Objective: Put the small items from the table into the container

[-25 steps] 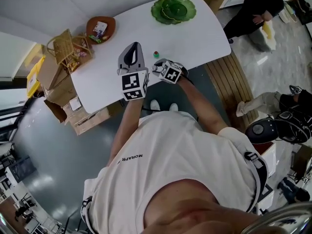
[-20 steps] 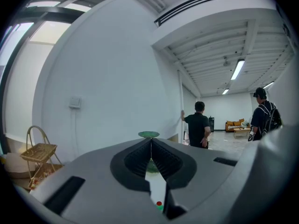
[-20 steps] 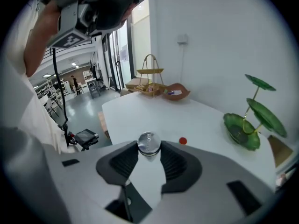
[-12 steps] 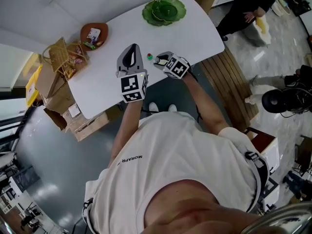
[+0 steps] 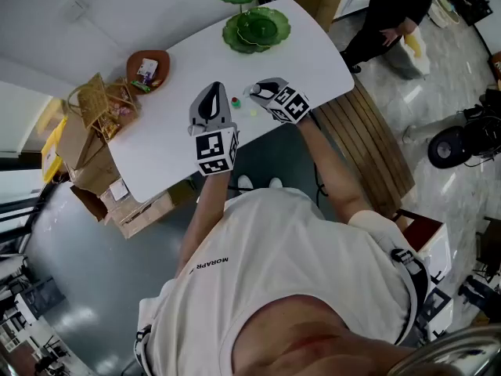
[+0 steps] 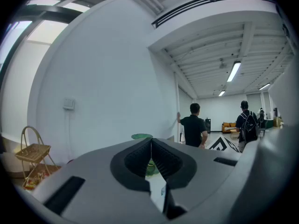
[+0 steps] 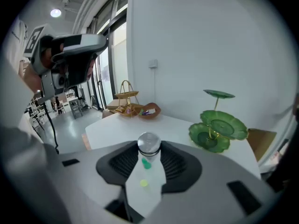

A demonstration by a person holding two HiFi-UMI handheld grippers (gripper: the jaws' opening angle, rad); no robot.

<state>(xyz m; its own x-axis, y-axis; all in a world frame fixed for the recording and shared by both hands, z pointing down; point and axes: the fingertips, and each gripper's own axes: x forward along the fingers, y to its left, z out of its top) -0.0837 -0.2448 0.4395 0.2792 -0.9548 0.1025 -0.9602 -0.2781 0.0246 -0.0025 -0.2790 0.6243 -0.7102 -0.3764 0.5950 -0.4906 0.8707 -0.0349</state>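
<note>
"MORARR" shirt (image 5: 313, 265), right gripper (image 7: 149, 151) pinching silver cap (image 7: 148, 143)

Open cardboard boxes (image 5: 90, 159) stood on the grey floor (image 5: 70, 288) at nine o'clock in the head view. A slatted wooden bench (image 5: 376, 143) lay at three o'clock, and a round black device (image 5: 450, 147) sat just beyond it. A person in black (image 5: 391, 10) bent over at one o'clock. The left gripper view showed a wall switch (image 6: 68, 103) at nine o'clock, and two people (image 6: 193, 127) with their backs turned and an orange sofa (image 6: 229, 126) at three o'clock.
</note>
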